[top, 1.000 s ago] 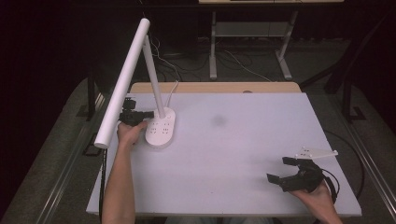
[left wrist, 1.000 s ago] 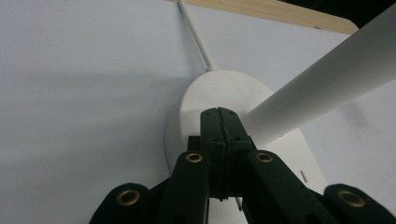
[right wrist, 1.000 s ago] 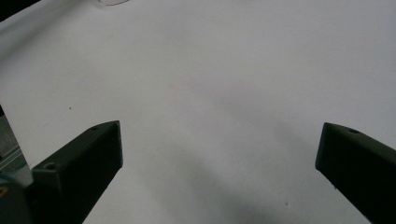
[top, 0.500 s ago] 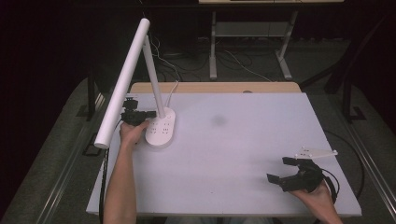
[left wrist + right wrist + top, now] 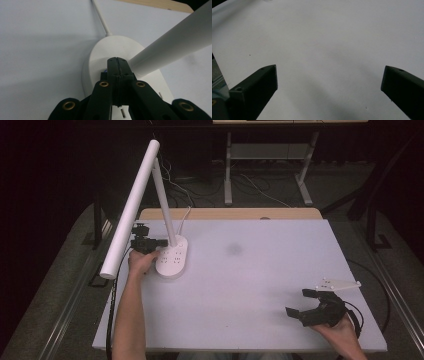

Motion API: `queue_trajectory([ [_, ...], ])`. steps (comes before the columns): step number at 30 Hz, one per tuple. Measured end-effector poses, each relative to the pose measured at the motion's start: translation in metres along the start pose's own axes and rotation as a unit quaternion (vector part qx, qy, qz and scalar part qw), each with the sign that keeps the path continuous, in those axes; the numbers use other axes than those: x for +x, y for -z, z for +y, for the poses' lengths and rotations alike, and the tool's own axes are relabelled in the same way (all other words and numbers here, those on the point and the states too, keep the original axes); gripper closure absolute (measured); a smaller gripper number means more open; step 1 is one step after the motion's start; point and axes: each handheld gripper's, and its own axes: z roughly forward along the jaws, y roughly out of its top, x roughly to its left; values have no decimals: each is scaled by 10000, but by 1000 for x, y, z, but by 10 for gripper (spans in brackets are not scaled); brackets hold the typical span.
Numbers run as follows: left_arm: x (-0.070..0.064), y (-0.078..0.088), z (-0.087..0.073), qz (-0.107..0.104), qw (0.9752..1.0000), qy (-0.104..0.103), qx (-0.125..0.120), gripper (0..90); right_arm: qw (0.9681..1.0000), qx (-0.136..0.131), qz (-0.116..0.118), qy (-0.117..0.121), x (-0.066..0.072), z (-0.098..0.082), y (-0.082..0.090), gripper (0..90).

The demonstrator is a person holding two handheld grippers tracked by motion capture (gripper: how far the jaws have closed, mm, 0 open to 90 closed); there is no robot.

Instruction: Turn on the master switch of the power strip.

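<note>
Moved: nothing to speak of; both your hands and the lamp (image 5: 150,210) sit as they did a second back.
Left gripper (image 5: 148,242): jaws pressed fully together, tips down on the lamp base (image 5: 117,50) beside the stem, likely on a button there, though the tips hide it.
Right gripper (image 5: 312,306): jaws wide apart, nothing between them, idle over the bare surface (image 5: 260,285).
Lamp: far left of the surface, upright, head unlit.
Progress: press made or underway; you've yet to see light.
</note>
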Motion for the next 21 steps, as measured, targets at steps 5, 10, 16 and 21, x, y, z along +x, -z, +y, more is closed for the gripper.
queue_trajectory([
  [5,-3,-1,0,112,9999,-10,30,900,10000,-15,8,-6,0,0,1,1],
  [10,-7,-1,2,266,9994,-179,96,900,10000,-23,6,-44,0,0,2,1],
  [16,-7,3,4,433,9989,-135,97,900,10000,-40,-13,-54,0,-1,3,1],
  [21,-4,9,3,513,9980,-318,179,900,10000,-42,-18,-51,0,0,3,1],
])
